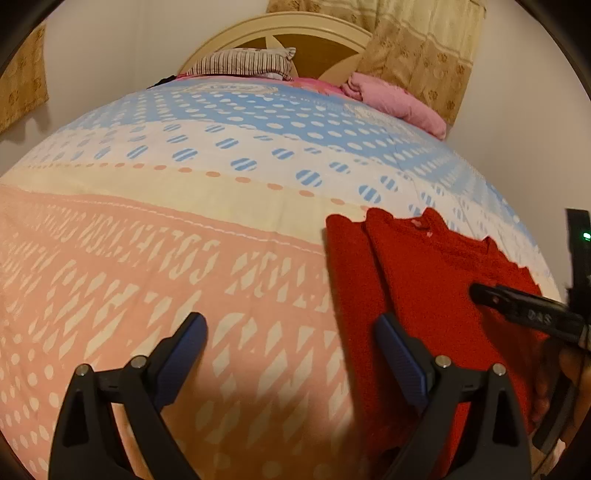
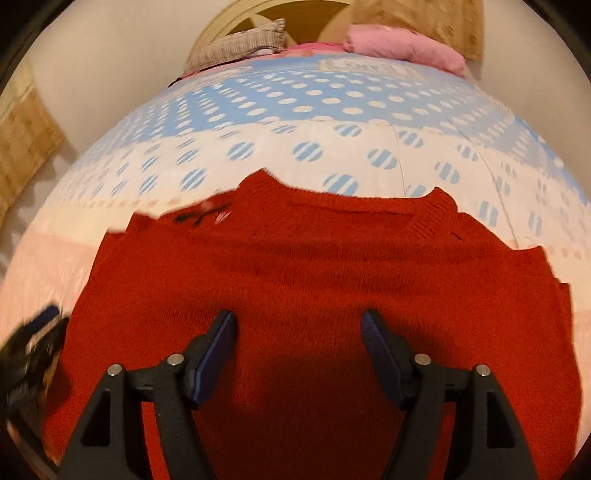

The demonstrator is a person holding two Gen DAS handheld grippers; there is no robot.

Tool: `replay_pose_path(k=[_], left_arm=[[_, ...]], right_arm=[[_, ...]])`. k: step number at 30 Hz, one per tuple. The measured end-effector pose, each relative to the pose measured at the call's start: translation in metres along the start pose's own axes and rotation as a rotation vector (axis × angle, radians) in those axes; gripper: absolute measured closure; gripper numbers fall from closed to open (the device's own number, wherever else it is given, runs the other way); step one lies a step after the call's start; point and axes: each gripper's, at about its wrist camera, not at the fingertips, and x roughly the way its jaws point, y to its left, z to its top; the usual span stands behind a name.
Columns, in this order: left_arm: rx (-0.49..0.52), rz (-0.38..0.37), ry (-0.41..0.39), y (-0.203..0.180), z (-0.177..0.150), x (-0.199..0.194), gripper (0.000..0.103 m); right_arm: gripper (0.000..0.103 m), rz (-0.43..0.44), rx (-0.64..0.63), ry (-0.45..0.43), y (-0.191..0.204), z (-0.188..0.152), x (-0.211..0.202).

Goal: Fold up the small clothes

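Both grippers (image 1: 291, 328) (image 2: 297, 328) hover spread-fingered above the red sweater (image 2: 314, 266).

Bed took up most of both views, covered by a patterned bedsheet (image 1: 207, 206): blue band with white dots at the far end, white band with striped blue dots, cream strip, then peach section with pale lettering nearest the camera. Curved cream headboard (image 1: 280, 27) with brown wood panels stood at the far end. Striped pillow (image 1: 243, 62) lay against it; folded pink blanket (image 1: 399, 101) sat near the far right corner. Beige floral curtain (image 1: 421, 51) hung behind the blanket; another curtain (image 1: 20, 77) showed at the left edge. Walls (image 1: 110, 48) plain off-white. Lighting warm, dim, indoor.
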Motion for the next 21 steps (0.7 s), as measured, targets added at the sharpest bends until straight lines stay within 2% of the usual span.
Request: replay_pose_path(k=[4, 8, 11, 12, 13, 14, 17, 21], left_arm=[[-0.046, -0.014, -0.007, 0.008, -0.001, -0.003, 0.005], [-0.068, -0.018, -0.024, 0.011, -0.002, -0.005, 0.003], [-0.065, -0.020, -0.032, 0.008, -0.003, -0.006, 0.003], [-0.060, -0.018, -0.034, 0.007, -0.003, -0.006, 0.003], [-0.053, -0.020, -0.033, 0.006, -0.004, -0.006, 0.003], [-0.052, -0.026, -0.029, 0.006, -0.004, -0.006, 0.003], [-0.079, -0.046, -0.021, 0.013, -0.004, -0.005, 0.003], [-0.124, -0.070, -0.025, 0.021, -0.005, -0.007, 0.003]], right_arm=[[0.027, -0.038, -0.004, 0.001, 0.006, 0.005, 0.000], [0.027, 0.009, 0.031, -0.061, 0.009, -0.006, -0.022], [0.027, 0.046, -0.028, -0.083, 0.028, -0.005, -0.028], [0.027, 0.033, -0.059, -0.069, 0.034, -0.003, -0.022], [0.027, -0.019, -0.088, -0.020, 0.039, -0.001, -0.007], [0.027, -0.033, -0.090, 0.012, 0.038, -0.001, 0.003], [0.026, -0.008, -0.029, -0.031, 0.028, -0.001, -0.001], [0.026, 0.012, -0.075, -0.081, 0.029, -0.023, -0.029]])
